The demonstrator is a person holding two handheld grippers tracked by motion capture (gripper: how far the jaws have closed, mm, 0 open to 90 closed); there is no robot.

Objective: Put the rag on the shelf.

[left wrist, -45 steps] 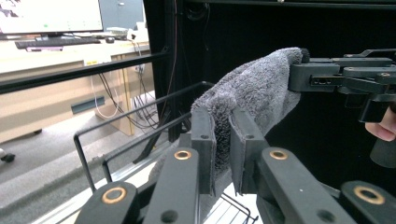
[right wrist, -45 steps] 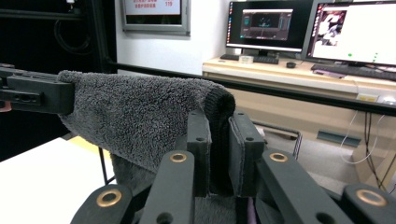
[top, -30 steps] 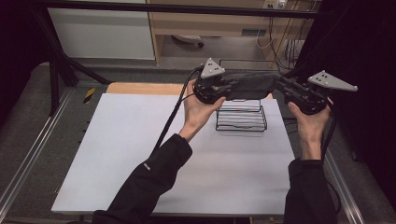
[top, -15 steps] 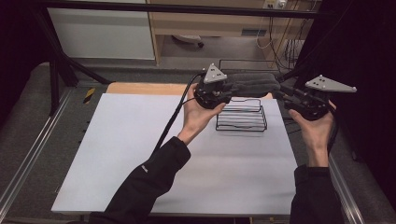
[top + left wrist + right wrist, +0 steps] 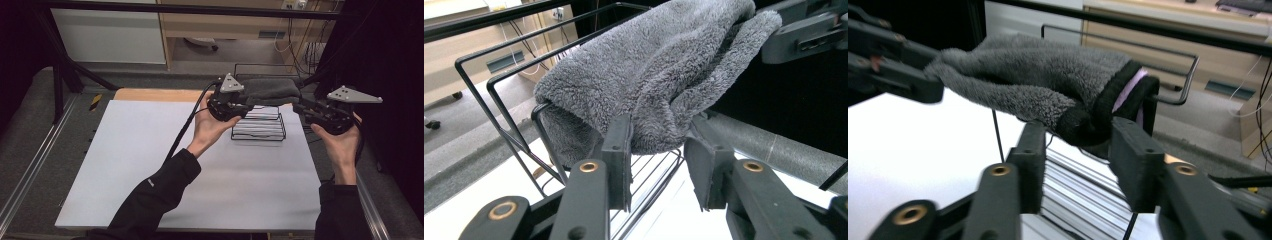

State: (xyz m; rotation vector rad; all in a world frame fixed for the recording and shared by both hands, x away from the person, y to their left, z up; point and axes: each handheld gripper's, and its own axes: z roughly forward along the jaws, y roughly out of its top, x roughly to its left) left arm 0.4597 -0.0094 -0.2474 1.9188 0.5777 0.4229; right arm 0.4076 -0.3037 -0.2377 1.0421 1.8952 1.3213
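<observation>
Upper right, our fluffy grey towel [image 5: 271, 90] is draped over the black wire rack [image 5: 258, 129]. Left tool [image 5: 243, 106] and right tool [image 5: 300, 108] have just been opening, released, towel ends loosely between them.

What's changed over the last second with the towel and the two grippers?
Both the left gripper and right gripper have just been opening, letting go of the grey towel, which now lies draped over the wire rack. Hands and rack stayed about where they were.
</observation>
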